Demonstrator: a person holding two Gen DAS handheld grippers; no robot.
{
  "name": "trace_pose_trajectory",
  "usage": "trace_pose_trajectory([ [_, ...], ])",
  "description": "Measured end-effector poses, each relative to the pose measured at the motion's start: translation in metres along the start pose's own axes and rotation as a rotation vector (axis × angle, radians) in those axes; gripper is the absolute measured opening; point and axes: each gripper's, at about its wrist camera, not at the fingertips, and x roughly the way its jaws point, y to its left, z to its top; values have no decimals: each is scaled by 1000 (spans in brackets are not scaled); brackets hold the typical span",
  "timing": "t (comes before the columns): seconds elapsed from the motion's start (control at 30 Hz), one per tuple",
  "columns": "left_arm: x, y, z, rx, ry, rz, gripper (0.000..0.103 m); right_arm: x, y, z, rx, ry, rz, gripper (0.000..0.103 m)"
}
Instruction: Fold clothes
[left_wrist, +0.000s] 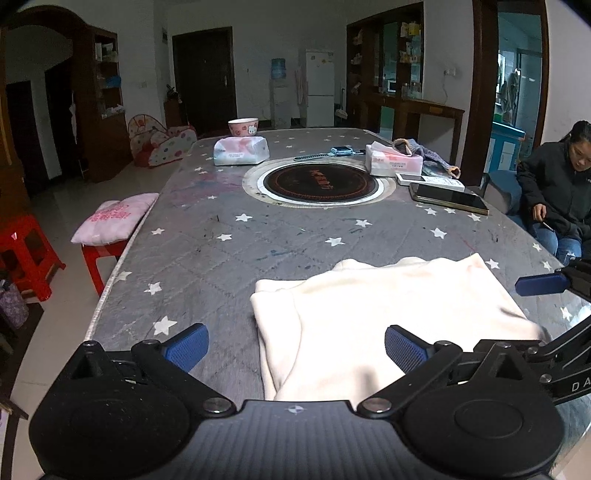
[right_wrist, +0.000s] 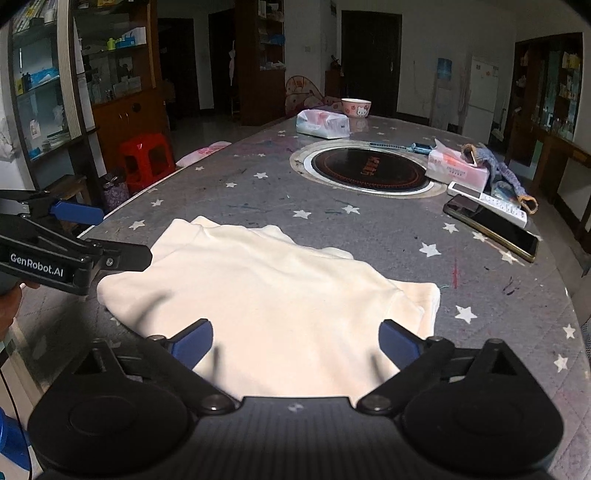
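Both my jaws gape wide, empty, over the folded cream garment (left_wrist: 388, 310) on the star-print surface (left_wrist: 229, 251); a round cooktop (left_wrist: 320, 182) sits mid-surface.

One cream garment (left_wrist: 388, 314) lies between and beyond the fingers. Farther ahead sit two tissue packs (left_wrist: 241, 150) (left_wrist: 393, 160), one bowl (left_wrist: 243, 127), one phone (left_wrist: 448, 197), one remote (left_wrist: 430, 181) and one watch (left_wrist: 332, 152). Left of the fingers stand two red stools (left_wrist: 26, 247) (left_wrist: 101, 258).

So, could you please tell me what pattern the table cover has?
Grey with scattered white stars; the table cover shows it best in the left wrist view.
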Motion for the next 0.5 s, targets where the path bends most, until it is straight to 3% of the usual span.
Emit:
trace_pose_trajectory([
  [0.27, -19, -8, -8, -19, -31, 8, 103, -11, 9, -11, -17, -12, -12, 103],
  [0.5, -25, -10, -18, -32, -10, 2, 103, -22, 15, -20, -31, -25, -9, 103],
])
